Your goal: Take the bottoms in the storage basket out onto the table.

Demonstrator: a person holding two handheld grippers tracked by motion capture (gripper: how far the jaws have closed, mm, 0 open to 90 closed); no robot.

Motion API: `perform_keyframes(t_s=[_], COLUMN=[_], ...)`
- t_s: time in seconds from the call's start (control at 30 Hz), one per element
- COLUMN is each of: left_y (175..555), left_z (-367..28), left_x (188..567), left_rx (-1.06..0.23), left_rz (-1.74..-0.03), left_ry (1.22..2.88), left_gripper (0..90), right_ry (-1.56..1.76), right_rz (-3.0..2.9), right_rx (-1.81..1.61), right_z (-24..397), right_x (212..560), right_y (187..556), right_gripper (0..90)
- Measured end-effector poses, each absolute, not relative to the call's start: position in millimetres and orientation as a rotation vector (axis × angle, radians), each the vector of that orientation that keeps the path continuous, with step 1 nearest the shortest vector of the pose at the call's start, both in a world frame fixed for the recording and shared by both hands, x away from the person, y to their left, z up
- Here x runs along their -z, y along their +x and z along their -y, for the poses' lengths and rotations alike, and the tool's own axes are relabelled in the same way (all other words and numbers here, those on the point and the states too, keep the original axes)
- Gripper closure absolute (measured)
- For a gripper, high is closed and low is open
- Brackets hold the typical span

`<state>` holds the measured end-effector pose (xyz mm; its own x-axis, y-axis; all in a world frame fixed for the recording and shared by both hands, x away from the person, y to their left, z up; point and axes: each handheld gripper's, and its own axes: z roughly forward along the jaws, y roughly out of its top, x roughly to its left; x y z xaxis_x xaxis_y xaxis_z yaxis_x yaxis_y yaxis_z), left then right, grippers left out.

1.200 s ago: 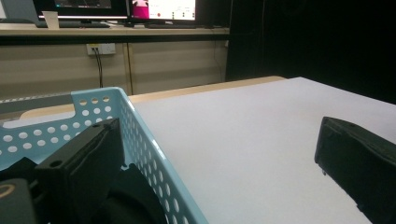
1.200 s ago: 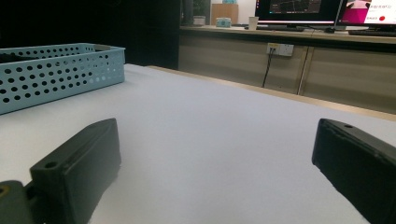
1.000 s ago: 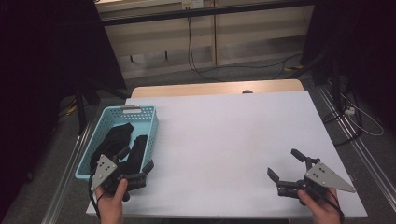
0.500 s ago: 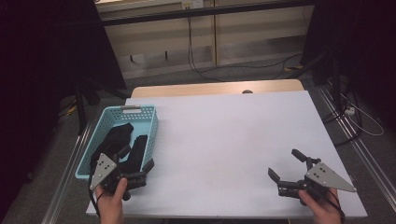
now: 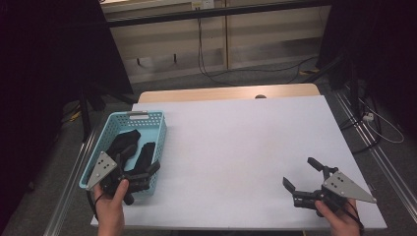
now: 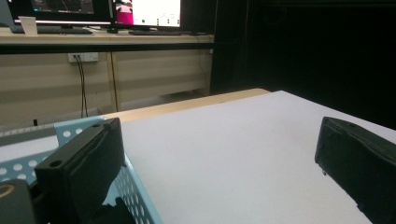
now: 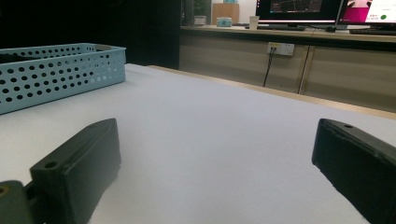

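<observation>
The dark items [image 5: 129, 147] in the basket [image 5: 160, 129] are hard to make out; they look like black cloth, partly covered by the left gripper [image 5: 142, 169]. That gripper sits at the basket's near end, jaws wide apart and holding nothing, one jaw over the basket's wall and the other over the table [image 5: 236, 147]. The right gripper [image 5: 301, 173] rests at the table's near right corner, jaws also spread and empty, well apart from the basket.
</observation>
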<state>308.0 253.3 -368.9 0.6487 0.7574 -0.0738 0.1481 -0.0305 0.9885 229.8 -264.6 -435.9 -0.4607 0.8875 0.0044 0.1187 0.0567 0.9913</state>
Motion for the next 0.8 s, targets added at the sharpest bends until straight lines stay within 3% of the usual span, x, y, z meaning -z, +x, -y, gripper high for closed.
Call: perform_keyframes(t_s=[0.4,0.8], left_y=[344,381], left_z=[-269,-285], left_x=[350,362], left_rx=[-0.580,-0.598], left_rz=[-0.799,-0.869], left_ry=[1.648,1.796], left_gripper=[1.4,2.6], right_ry=[1.012,1.010], right_rz=[-1.683,-1.686], right_rx=[-1.462,-1.464], right_z=[263,263], right_x=[436,436], right_y=[230,230], right_gripper=[0.1,0.1])
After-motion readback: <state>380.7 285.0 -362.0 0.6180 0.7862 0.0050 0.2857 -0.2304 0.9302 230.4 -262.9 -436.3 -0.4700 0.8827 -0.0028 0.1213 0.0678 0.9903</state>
